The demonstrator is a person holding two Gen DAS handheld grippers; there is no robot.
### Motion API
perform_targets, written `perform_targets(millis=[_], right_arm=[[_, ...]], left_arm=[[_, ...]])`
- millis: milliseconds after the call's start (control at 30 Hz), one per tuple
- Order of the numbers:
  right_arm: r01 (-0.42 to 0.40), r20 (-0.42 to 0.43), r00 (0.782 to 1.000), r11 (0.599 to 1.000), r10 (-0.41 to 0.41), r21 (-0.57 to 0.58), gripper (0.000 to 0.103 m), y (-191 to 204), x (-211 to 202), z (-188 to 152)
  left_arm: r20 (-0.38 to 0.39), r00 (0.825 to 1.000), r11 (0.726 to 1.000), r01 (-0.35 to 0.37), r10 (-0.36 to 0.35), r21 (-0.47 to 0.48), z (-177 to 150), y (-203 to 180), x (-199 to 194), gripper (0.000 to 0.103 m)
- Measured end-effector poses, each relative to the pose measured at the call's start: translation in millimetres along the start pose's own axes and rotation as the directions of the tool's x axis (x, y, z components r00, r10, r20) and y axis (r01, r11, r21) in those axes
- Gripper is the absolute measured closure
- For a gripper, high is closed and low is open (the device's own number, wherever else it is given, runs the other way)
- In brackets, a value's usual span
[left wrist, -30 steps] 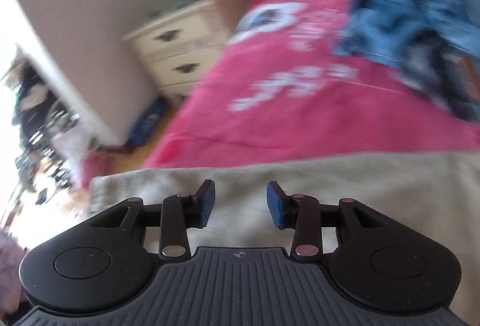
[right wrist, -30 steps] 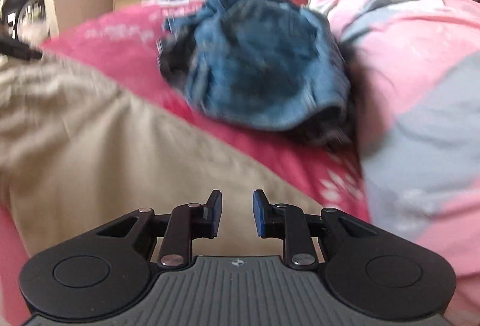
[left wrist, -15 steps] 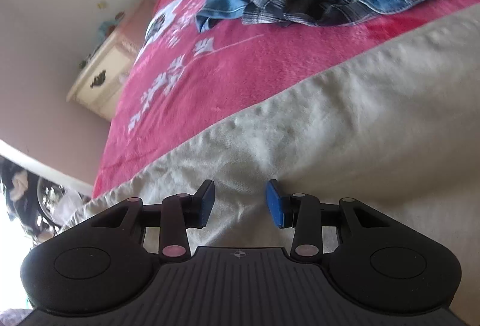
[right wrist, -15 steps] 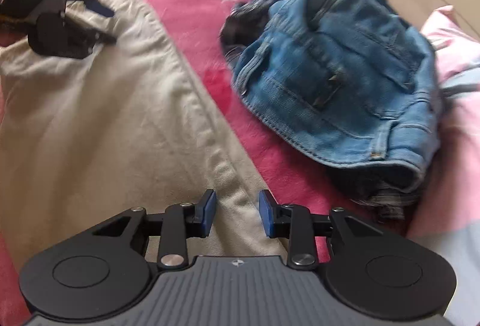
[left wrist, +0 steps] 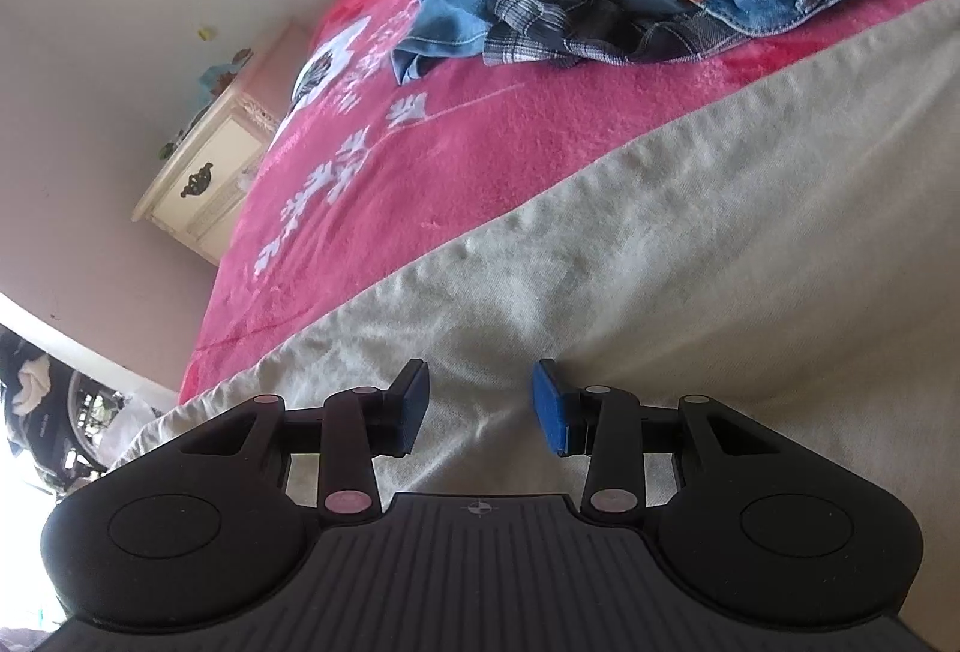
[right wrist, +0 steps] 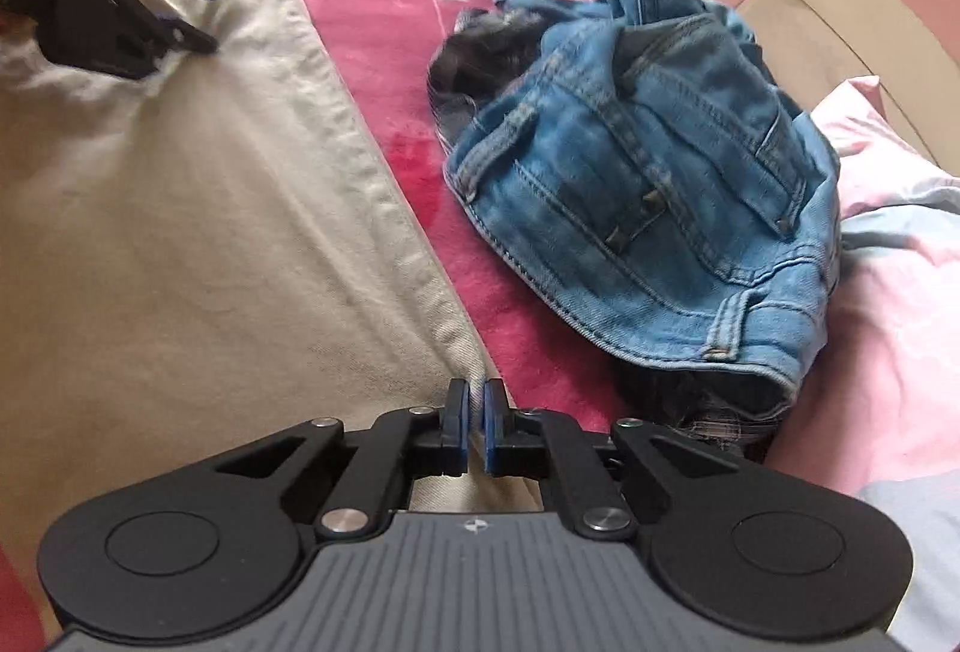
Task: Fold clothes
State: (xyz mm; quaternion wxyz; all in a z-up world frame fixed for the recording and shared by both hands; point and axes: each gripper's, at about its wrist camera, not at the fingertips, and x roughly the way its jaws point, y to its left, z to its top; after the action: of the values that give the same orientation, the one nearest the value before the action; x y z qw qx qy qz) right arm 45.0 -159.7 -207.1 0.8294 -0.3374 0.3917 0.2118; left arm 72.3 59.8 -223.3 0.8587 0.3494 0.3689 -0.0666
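A beige garment (left wrist: 690, 244) lies spread flat on the pink bed cover (left wrist: 456, 124); it also shows in the right wrist view (right wrist: 198, 244). My left gripper (left wrist: 480, 406) is open, low over the beige cloth with cloth between its fingers. My right gripper (right wrist: 474, 427) is shut on the beige garment's near corner, at its hemmed edge. The left gripper also shows far off in the right wrist view (right wrist: 120, 4), resting on the garment's other end.
A pile of blue denim (right wrist: 648, 196) over dark plaid cloth (left wrist: 576, 28) lies on the bed beside the beige garment. A pink and grey pillow (right wrist: 900, 304) is at the right. A cream dresser (left wrist: 210, 172) stands past the bed.
My right gripper has closed on the corner of the beige garment. My left gripper has stayed open and come a little lower onto the cloth.
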Motion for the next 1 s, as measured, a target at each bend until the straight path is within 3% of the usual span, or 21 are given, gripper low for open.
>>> perform_targets(millis=[167, 300, 333, 433, 533, 633, 700, 867, 933, 1000], right_arm=[[0.053, -0.018, 0.998, 0.997, -0.052, 0.059, 0.095, -1, 9, 4], [0.028, -0.06, 0.998, 0.983, -0.017, 0.183, 0.095, -16, 17, 10], [0.027, -0.065, 0.998, 0.98, -0.014, 0.199, 0.092, -18, 19, 10], [0.054, -0.066, 0.997, 0.967, -0.038, 0.247, 0.058, -30, 14, 9], [0.021, -0.041, 0.999, 0.89, -0.002, 0.456, 0.049, -63, -4, -2], [0.086, -0.034, 0.996, 0.804, -0.081, 0.588, 0.048, -84, -40, -11], [0.076, 0.007, 0.994, 0.766, -0.105, 0.638, 0.048, -91, -71, -17], [-0.012, 0.134, 0.984, 0.712, -0.115, 0.702, 0.047, -91, -159, -34], [-0.082, 0.186, 0.98, 0.693, -0.077, 0.717, 0.045, -84, -188, -43], [-0.186, 0.235, 0.972, 0.644, 0.01, 0.742, 0.042, -72, -207, -60]], left_arm=[[0.066, 0.997, 0.999, 0.036, -0.035, -0.015, -12, 8, -3, 0.064], [0.115, 0.991, 0.997, 0.07, -0.066, -0.031, -19, 14, -3, 0.064], [0.129, 0.989, 0.997, 0.076, -0.071, -0.032, -21, 15, -3, 0.064], [0.151, 0.985, 0.995, 0.095, -0.089, -0.032, -24, 18, -2, 0.064], [0.106, 0.985, 0.985, 0.147, -0.138, -0.092, -13, 31, -1, 0.064], [0.081, 0.983, 0.955, 0.18, -0.166, -0.237, 1, 55, -11, 0.063], [0.109, 0.982, 0.919, 0.184, -0.154, -0.35, 7, 75, -30, 0.063], [0.129, 0.986, 0.789, 0.162, -0.106, -0.592, -9, 117, -90, 0.058], [0.103, 0.992, 0.718, 0.119, -0.066, -0.686, -34, 130, -110, 0.054], [0.059, 0.998, 0.62, 0.062, -0.025, -0.782, -69, 144, -126, 0.054]])
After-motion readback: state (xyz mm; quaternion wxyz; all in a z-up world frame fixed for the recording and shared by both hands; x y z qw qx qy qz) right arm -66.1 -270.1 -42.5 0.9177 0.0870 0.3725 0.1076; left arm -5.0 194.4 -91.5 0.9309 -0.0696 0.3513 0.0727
